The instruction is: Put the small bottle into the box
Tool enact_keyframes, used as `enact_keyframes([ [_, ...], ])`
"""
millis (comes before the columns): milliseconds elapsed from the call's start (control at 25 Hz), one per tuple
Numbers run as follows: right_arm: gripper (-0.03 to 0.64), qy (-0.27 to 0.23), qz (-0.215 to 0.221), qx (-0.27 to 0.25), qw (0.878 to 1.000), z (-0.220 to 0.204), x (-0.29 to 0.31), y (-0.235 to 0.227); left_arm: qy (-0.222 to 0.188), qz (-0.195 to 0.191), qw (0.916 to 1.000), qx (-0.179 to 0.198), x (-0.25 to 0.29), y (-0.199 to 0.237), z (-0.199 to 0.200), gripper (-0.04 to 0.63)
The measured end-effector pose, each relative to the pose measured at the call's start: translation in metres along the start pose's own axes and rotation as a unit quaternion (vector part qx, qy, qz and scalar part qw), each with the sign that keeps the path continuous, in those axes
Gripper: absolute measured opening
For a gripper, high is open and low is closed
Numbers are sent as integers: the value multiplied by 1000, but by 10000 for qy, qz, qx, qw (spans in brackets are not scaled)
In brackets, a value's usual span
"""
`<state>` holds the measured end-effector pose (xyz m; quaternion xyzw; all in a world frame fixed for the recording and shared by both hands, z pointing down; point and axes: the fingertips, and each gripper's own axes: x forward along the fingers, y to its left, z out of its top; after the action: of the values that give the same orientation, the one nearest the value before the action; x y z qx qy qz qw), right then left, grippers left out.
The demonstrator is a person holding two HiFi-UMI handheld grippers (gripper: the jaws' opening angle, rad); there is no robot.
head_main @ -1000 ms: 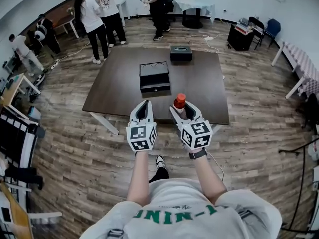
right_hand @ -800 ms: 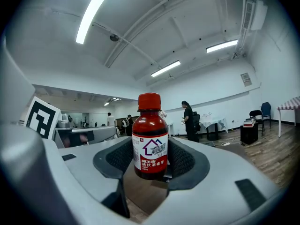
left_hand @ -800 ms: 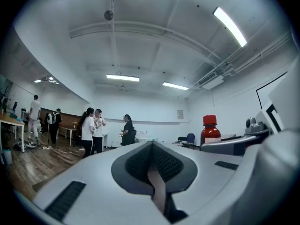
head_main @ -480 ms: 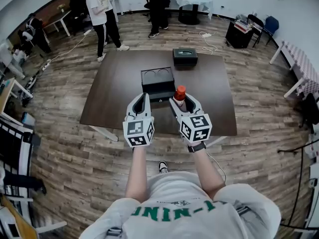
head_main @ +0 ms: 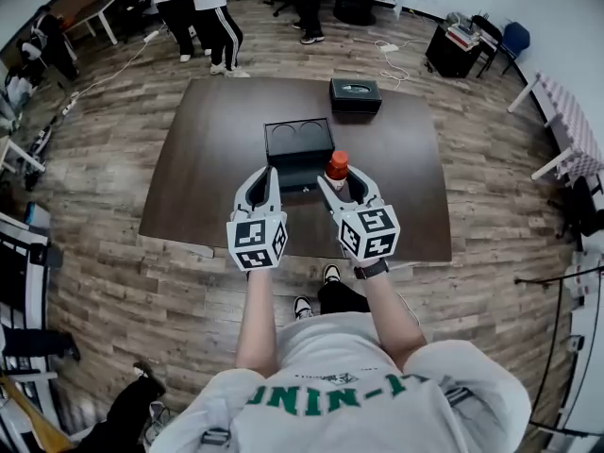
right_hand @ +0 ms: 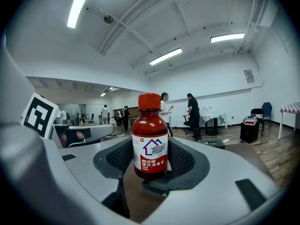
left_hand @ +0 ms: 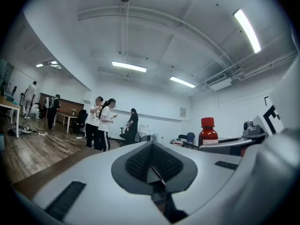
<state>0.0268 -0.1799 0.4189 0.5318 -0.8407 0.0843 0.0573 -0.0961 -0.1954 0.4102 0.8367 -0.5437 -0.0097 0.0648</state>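
My right gripper [head_main: 343,187] is shut on the small bottle [head_main: 337,167], a dark red-brown one with a red cap and a white label [right_hand: 150,139]. It stands upright between the padded jaws. The bottle hangs over the dark table [head_main: 217,159], just right of the black open box [head_main: 294,142], which has two round recesses. To the left, my left gripper [head_main: 265,186] is level beside the right one, at the box's near edge, jaws together with nothing in them [left_hand: 152,165]. The left gripper view also shows the bottle [left_hand: 208,132] to its right.
A second black box [head_main: 356,94] sits at the table's far edge. Several people stand beyond the table at the back [head_main: 212,8]. A black cabinet [head_main: 453,55] and chairs stand at the back right. Wooden floor surrounds the table.
Both grippers have moved forward over the table towards the black box, the right one carrying the bottle. The table and box now lie closer beneath me.
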Motion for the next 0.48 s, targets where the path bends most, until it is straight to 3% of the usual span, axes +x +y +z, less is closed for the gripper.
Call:
enact_keyframes([
  [480, 235, 355, 396, -29, 9986, -3, 117, -59, 182, 177, 9997, 13, 114, 53, -7, 12],
])
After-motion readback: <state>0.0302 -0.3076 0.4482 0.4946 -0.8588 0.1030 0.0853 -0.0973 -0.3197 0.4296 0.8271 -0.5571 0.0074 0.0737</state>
